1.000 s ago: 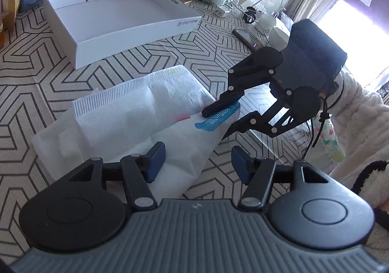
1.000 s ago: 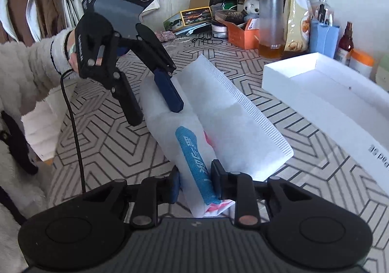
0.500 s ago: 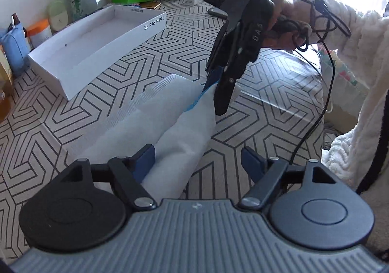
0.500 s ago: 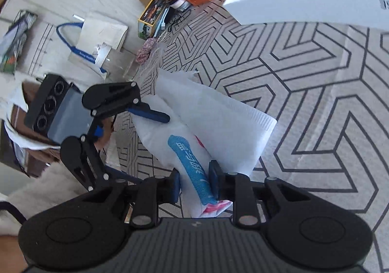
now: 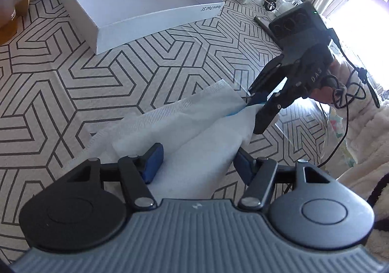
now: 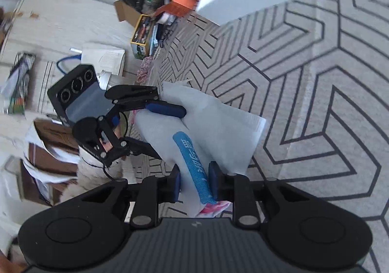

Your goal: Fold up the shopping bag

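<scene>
My right gripper (image 6: 194, 181) pinches one end of the soft white plastic shopping bag with blue print (image 5: 194, 124), lifted over the middle of the zigzag-patterned tabletop (image 5: 121, 73). My left gripper (image 5: 198, 159) is closing around the other end, not squeezing yet. The bag is folded narrow lengthways; I think more folding remains.

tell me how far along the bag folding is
Partly done: the white shopping bag is already doubled lengthwise into a narrow strip over the patterned table. In hand: the right gripper pinches one end by the blue print, while the left gripper straddles the other end, jaws closing around it. Left: folding the strip shorter and laying it flat.
</scene>
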